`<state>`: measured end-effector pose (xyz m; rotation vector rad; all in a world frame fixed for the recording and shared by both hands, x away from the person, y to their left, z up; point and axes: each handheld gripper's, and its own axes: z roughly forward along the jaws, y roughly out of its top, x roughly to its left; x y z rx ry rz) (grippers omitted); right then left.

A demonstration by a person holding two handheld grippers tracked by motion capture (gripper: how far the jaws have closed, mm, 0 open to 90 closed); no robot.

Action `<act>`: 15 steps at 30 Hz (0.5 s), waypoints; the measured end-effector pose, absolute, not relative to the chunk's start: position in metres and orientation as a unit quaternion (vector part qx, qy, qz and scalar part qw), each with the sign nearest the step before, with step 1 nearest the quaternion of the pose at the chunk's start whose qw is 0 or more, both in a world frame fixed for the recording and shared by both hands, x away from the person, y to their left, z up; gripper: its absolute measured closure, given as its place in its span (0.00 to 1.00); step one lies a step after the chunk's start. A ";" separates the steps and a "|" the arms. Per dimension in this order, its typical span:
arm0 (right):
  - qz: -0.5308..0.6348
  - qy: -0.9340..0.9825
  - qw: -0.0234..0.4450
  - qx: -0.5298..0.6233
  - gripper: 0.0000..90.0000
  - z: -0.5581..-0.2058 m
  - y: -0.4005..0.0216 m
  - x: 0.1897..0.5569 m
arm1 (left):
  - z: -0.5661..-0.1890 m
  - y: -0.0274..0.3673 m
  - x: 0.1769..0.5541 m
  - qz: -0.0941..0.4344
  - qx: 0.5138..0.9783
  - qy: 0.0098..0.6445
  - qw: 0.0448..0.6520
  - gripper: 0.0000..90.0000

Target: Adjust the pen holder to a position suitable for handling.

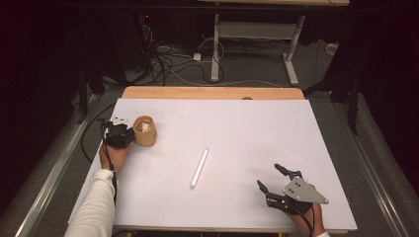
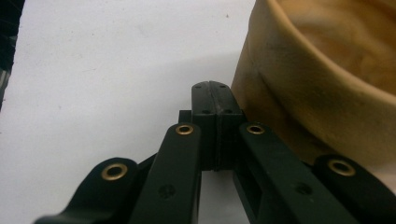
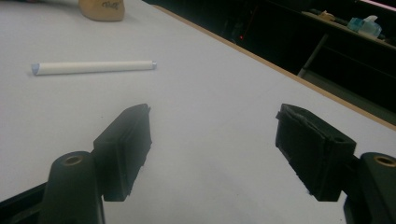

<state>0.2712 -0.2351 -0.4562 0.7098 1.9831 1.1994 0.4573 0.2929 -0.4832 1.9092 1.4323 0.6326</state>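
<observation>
A tan round cup [image 1: 145, 131] stands at the left of the white sheet [image 1: 237, 128], with something pale inside it. My left gripper [image 1: 122, 129] sits right beside the cup's left wall, shut with nothing between its jaws. In the left gripper view the closed tips of that gripper [image 2: 215, 98] rest close against the cup's side [image 2: 317, 107]. A white rod [image 1: 199, 168] lies flat near the middle of the sheet. My right gripper [image 1: 268, 175] rests low at the front right, open and empty. The right gripper [image 3: 212, 116] looks toward the rod [image 3: 93, 67] and the far cup [image 3: 102, 9].
The wooden table edge [image 1: 212, 92] shows beyond the sheet. Behind it stand another table's white legs [image 1: 215, 54] and loose cables [image 1: 168, 61] on the floor. A metal rail [image 1: 54, 168] runs along the left side.
</observation>
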 end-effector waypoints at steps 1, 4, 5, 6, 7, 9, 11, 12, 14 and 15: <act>0.463 0.767 0.350 0.274 0.30 -0.456 -0.235 0.271 | -0.483 0.291 0.459 0.241 0.733 0.546 0.327 0.96; 0.461 0.768 0.352 0.271 0.30 -0.456 -0.233 0.271 | -0.483 0.285 0.461 0.242 0.740 0.538 0.323 0.96; 0.462 0.768 0.351 0.271 0.30 -0.456 -0.233 0.271 | -0.483 0.283 0.462 0.241 0.742 0.536 0.323 0.96; 0.461 0.767 0.354 0.273 0.30 -0.456 -0.233 0.271 | -0.483 0.281 0.462 0.240 0.745 0.533 0.321 0.96; 0.461 0.766 0.355 0.274 0.30 -0.456 -0.233 0.271 | -0.483 0.279 0.462 0.240 0.747 0.532 0.319 0.96; 0.462 0.765 0.355 0.274 0.30 -0.455 -0.234 0.271 | -0.484 0.276 0.462 0.239 0.751 0.528 0.316 0.96; 0.462 0.764 0.357 0.276 0.30 -0.454 -0.235 0.271 | -0.484 0.272 0.461 0.237 0.756 0.525 0.312 0.96; 0.463 0.763 0.356 0.276 0.30 -0.454 -0.235 0.271 | -0.484 0.272 0.461 0.237 0.756 0.525 0.312 0.96; 0.461 0.763 0.359 0.276 0.30 -0.454 -0.236 0.271 | -0.484 0.268 0.461 0.237 0.758 0.523 0.310 0.96; 0.463 0.762 0.359 0.277 0.30 -0.454 -0.236 0.272 | -0.484 0.263 0.460 0.234 0.760 0.520 0.311 0.96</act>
